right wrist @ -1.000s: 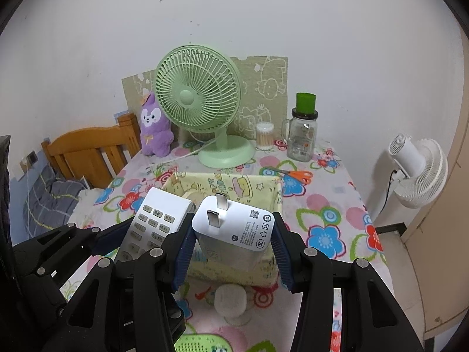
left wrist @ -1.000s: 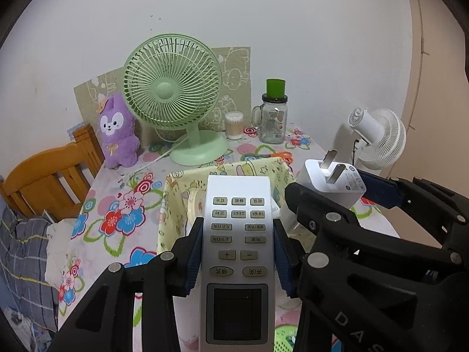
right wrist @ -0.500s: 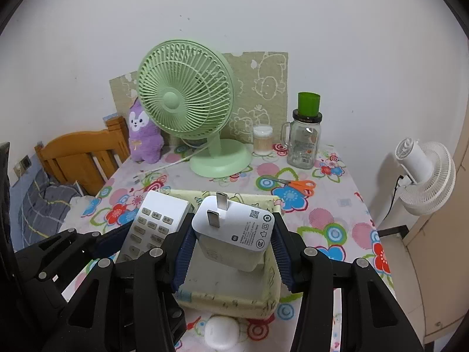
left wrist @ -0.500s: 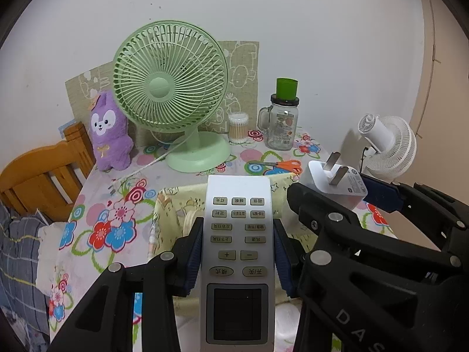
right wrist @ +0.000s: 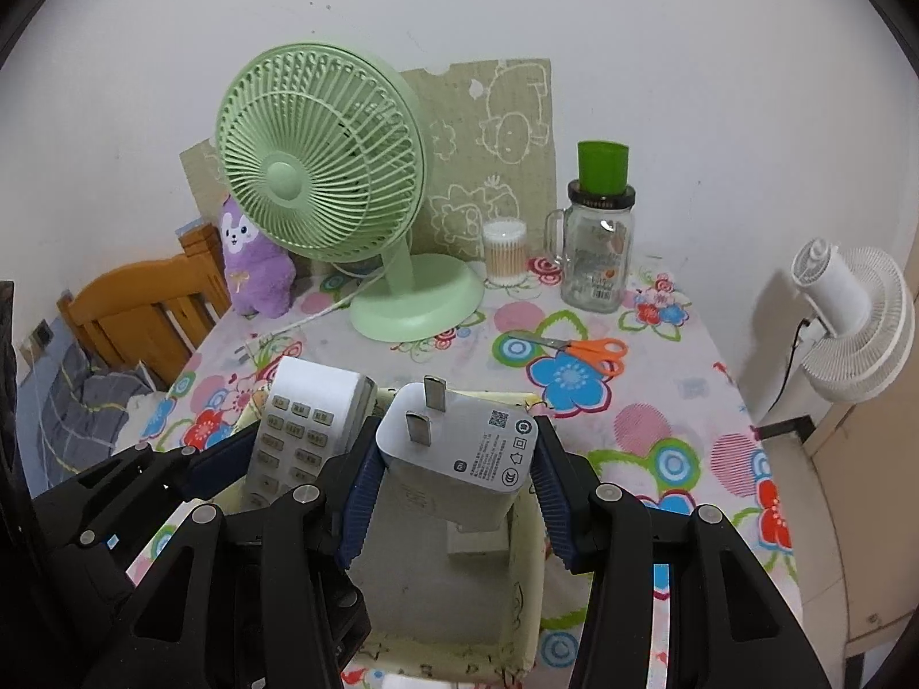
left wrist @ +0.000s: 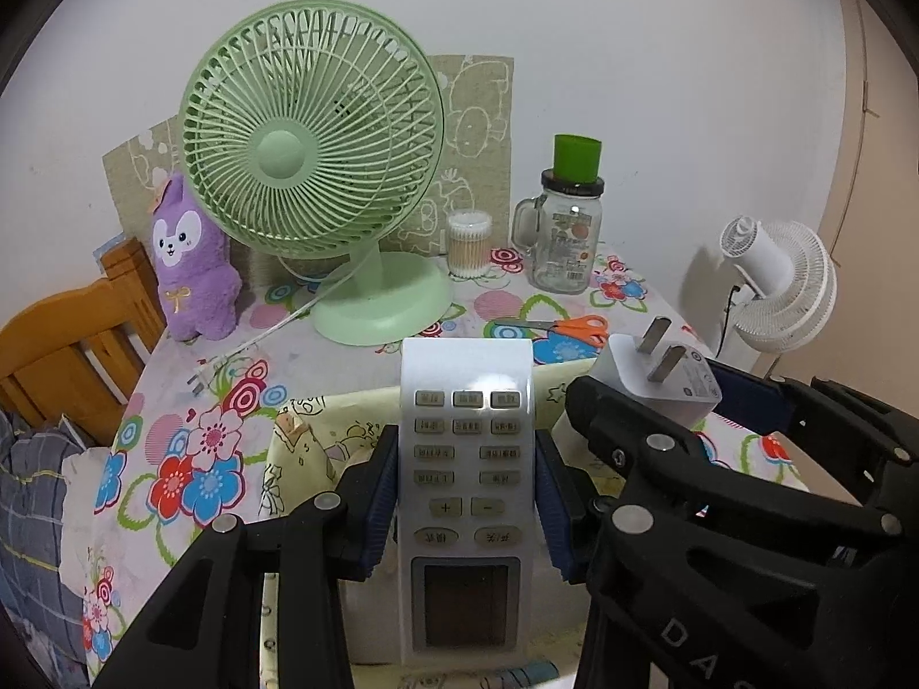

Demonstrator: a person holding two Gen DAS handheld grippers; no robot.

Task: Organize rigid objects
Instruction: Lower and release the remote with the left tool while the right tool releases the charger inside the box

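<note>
Above the open fabric storage bin (right wrist: 525,568) near the front of the floral-clothed counter (right wrist: 643,402): one white remote control (left wrist: 466,488), clenched at its sides by the left claw (left wrist: 466,502), and one white plug-in charger (right wrist: 459,448), prongs up, clenched by the right claw (right wrist: 454,494), the two items side by side. Handling note, as judged: bring each down inside the bin walls before letting go, remote laid flat, charger kept off the small white item already on the bin floor. The green desk fan (right wrist: 327,172) and orange scissors (right wrist: 591,351) stand well apart.
</note>
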